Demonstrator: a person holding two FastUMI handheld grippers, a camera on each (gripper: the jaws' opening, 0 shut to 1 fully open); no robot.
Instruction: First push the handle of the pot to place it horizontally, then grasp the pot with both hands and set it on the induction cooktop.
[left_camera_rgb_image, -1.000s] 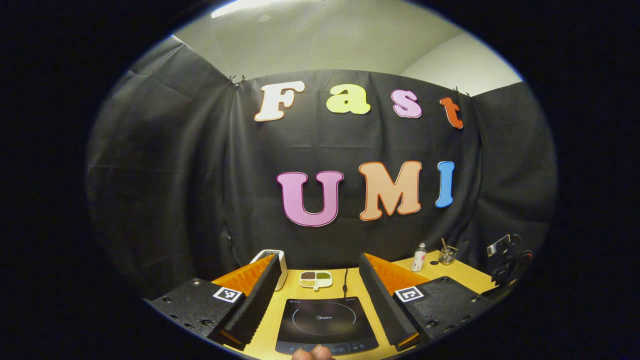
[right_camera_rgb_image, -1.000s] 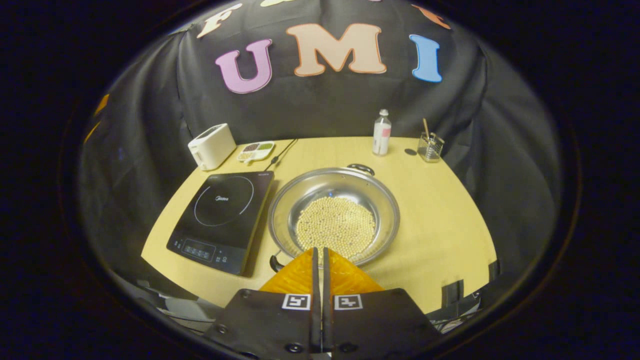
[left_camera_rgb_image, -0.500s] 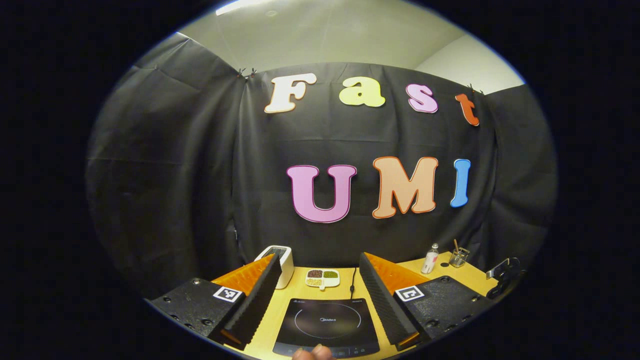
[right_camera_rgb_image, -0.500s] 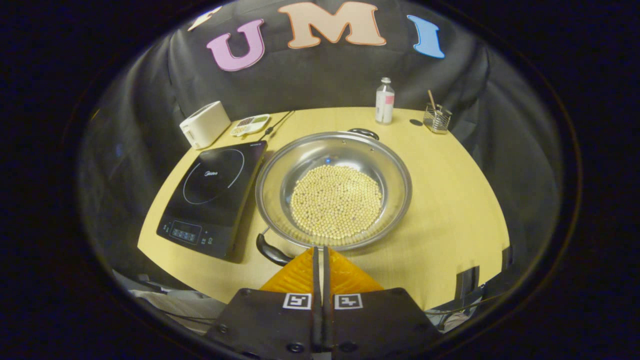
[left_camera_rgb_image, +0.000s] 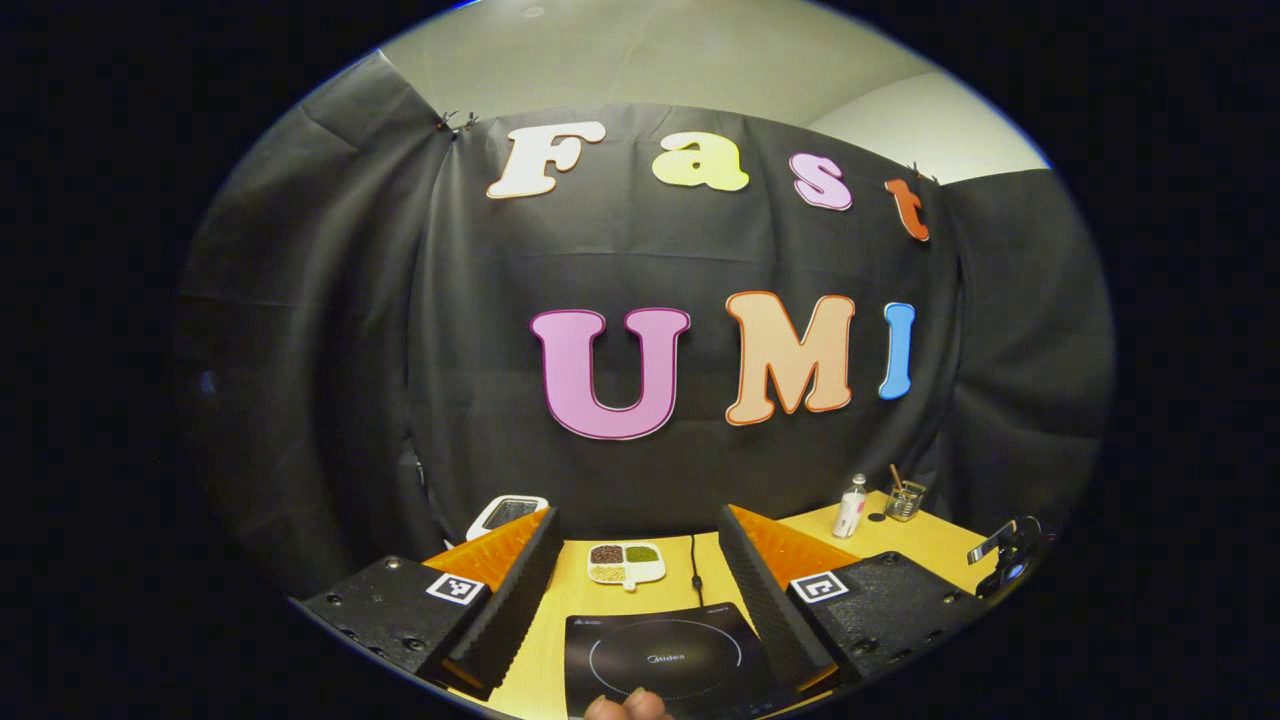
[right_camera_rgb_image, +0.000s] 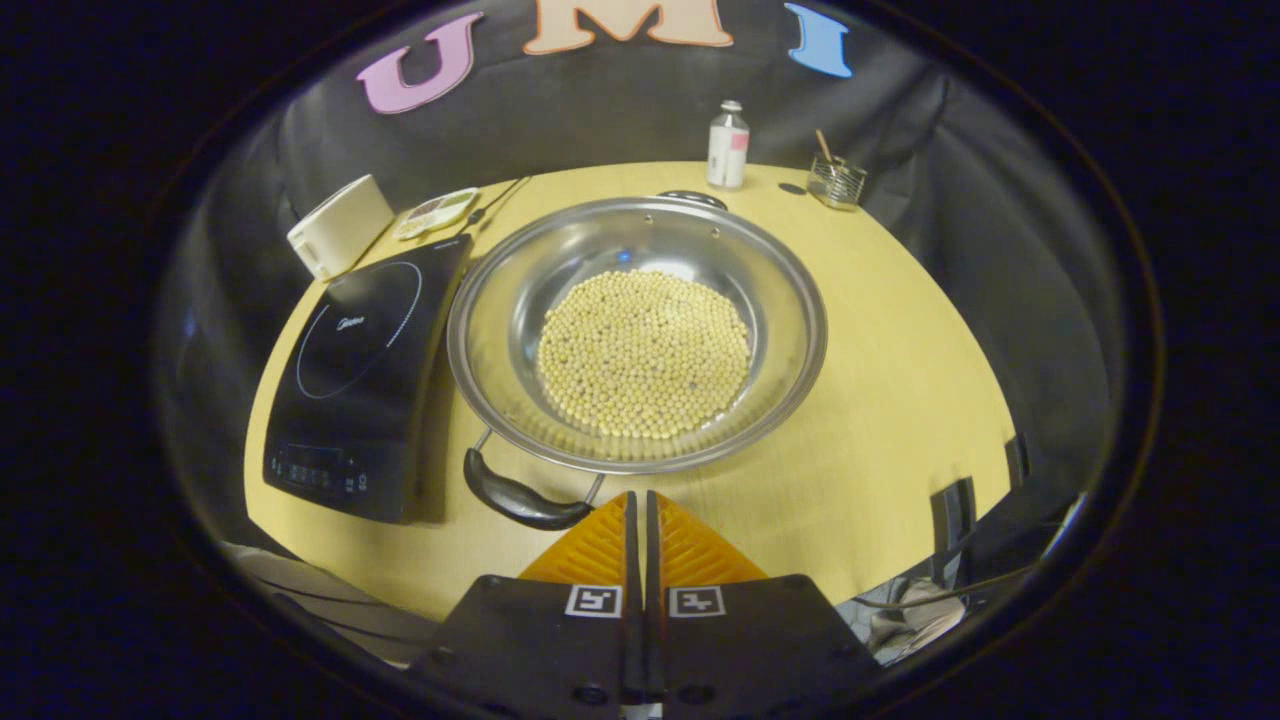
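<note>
While one pot (right_camera_rgb_image: 637, 330) sits uncooked, one cooktop (right_camera_rgb_image: 355, 375), two claws.

White toaster (right_camera_rgb_image: 338, 225), divided snack dish (right_camera_rgb_image: 434, 211), bottle (right_camera_rgb_image: 727, 146), glass jar (right_camera_rgb_image: 836, 182) along table's (right_camera_rgb_image: 900, 380) far edge.

Left gripper view sat low at the table's (left_camera_rgb_image: 560, 640) near edge, faced level toward the back wall, induction cooktop (left_camera_rgb_image: 665, 660) at bottom centre. Right gripper view looked steeply down from above the near edge, close over the pot (right_camera_rgb_image: 640, 330). Both shared the cooktop, toaster (right_camera_rgb_image: 338, 225), bottle (right_camera_rgb_image: 727, 145) and glass (right_camera_rgb_image: 835, 182).
</note>
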